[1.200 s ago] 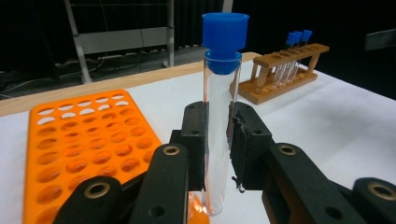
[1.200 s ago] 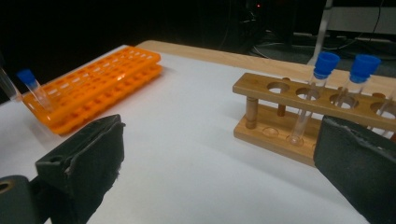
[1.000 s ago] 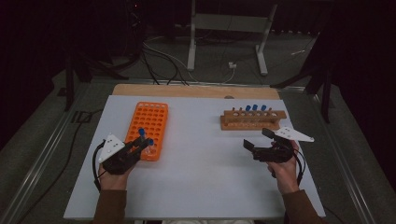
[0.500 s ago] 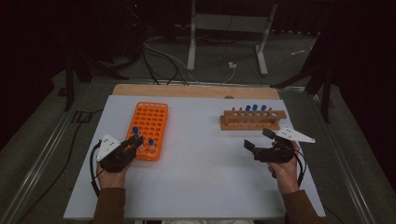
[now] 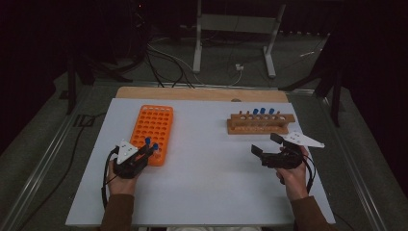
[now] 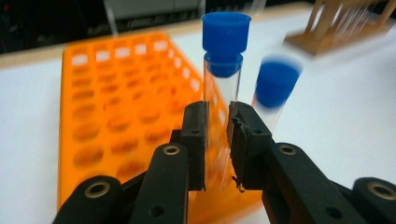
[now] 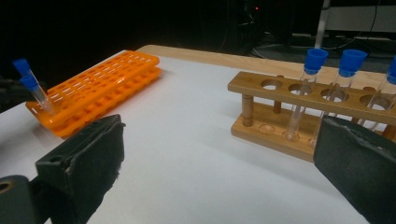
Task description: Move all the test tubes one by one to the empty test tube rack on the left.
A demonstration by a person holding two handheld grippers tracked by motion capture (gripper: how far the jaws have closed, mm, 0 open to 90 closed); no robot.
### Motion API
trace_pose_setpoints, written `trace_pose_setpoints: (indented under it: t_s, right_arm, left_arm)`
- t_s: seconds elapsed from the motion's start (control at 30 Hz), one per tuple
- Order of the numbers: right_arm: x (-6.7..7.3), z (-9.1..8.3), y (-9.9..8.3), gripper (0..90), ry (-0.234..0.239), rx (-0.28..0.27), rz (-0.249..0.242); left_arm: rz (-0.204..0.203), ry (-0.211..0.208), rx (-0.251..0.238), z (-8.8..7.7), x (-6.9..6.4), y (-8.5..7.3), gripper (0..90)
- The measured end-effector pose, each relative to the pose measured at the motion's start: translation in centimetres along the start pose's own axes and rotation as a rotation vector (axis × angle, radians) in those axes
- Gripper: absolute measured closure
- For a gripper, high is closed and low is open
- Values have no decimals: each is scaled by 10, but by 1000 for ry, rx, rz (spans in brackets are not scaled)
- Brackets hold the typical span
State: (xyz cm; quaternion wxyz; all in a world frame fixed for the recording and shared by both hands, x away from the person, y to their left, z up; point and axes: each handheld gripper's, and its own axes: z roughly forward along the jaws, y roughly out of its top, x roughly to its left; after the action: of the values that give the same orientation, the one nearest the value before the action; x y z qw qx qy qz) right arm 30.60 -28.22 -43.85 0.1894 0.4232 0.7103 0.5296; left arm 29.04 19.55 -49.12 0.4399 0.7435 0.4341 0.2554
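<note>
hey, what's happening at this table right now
A person holds a gripper in each hand. The left gripper is shut on a blue-capped glass tube at the near corner of the orange rack, where a second capped tube stands beside it. The right gripper hangs open over the white table, short of the wooden rack, which holds three more blue-capped tubes.

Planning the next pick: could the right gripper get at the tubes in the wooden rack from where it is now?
Probably yes. The right gripper is open, the wooden rack stands just beyond it, and only bare table lies between.
</note>
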Motion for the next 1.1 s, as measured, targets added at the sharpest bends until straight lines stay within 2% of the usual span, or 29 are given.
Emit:
trace_pose_setpoints:
  t_s: [0.07, 0.13, 0.37, 0.43, 0.6, 0.7, 0.77, 0.83, 0.9, 1.1]
  right_arm:
    - [0, 0, 0, 19, 2, 1, 0]
    - [0, 0, 0, 19, 3, 1, 1]
    - [0, 0, -1, 20, 5, 4, -5]
    - [0, 1, -1, 20, 3, 6, -5]
    - [-2, 1, -2, 20, -1, 10, -4]
    - [-3, 2, -2, 20, -4, 14, -3]
    - [-3, 2, -2, 20, -8, 17, -6]
    - [-2, 2, -2, 20, -12, 19, -9]
    - [-3, 2, -1, 20, -14, 24, -11]
    - [-8, 1, 5, 20, -30, 30, -9]
  left_arm:
    - [-4, -1, 29, 0, 0, 0, 783]
    - [17, 2, 74, 3, -1, -2, 784]
    - [-11, -2, 71, 3, 1, -3, 775]
    - [-22, 2, 69, 2, 2, -3, 724]
    - [-59, -13, 36, -8, 6, -2, 638]
    - [-81, -34, -2, -17, 8, -1, 567]
    - [-104, -57, -34, -22, 9, 0, 536]
    - [-128, -81, -60, -25, 10, 2, 461]
    - [-130, -92, -80, -27, 8, 3, 414]
    - [-129, -83, -123, -33, 1, 10, 224]
